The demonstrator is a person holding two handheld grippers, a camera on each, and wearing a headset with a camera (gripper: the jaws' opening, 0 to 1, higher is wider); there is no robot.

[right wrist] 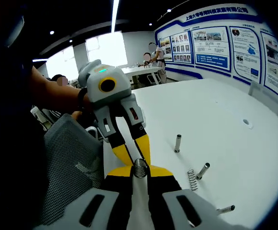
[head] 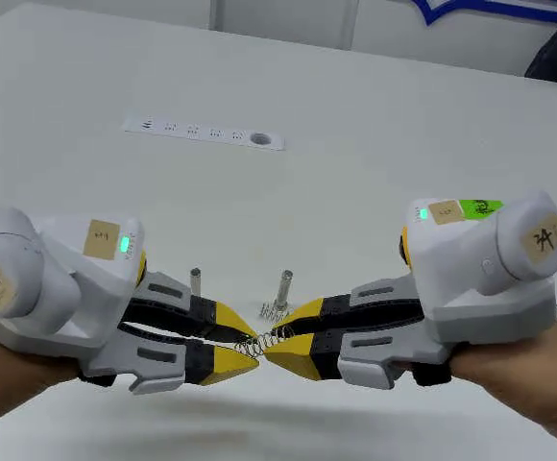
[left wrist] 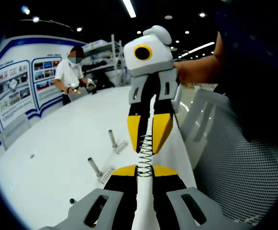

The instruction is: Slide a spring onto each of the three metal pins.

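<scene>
I have both grippers tip to tip over the tabletop (head: 375, 154). The left gripper (head: 243, 344) has its jaws pinched nearly closed on one end of a spring (head: 259, 342). The right gripper (head: 280, 344) clamps the other end, so the spring spans the small gap between them. Just behind it, one pin (head: 195, 281) and a second pin (head: 284, 286) stand upright, with a loose spring (head: 273, 310) lying by the second.

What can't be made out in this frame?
Head view: the left-hand pin has its base hidden behind the left gripper.
Left gripper view: the held spring has both ends buried between jaws.
Right gripper view: whether the loose spring touches the neighbouring pin is too small to tell.
</scene>
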